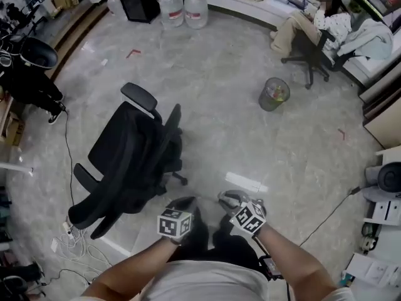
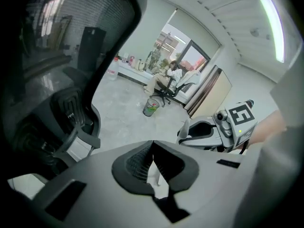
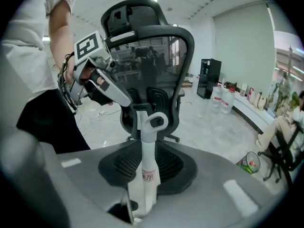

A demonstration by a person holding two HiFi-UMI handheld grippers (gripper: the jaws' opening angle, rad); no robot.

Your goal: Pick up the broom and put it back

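The broom shows only as its white handle [image 3: 148, 127], which has a loop at the top and a small label lower down. It stands upright between the pads of my right gripper [image 3: 146, 151], which is shut on it. In the head view the right gripper [image 1: 237, 202] is low in the middle, just in front of my body. My left gripper [image 1: 183, 205] is beside it on the left. The pads of the left gripper [image 2: 152, 148] meet at the tips and hold nothing that I can make out. In the right gripper view, the left gripper [image 3: 111, 87] reaches toward the handle's loop. The broom's head is hidden.
A black office chair [image 1: 135, 158] stands just ahead to the left. Cables [image 1: 75, 243] lie on the floor by its base. Farther off are a mesh waste bin [image 1: 274, 94], two water bottles [image 1: 185, 8] and a seated person [image 1: 313, 27]. Shelves and equipment line the right edge [image 1: 385, 193].
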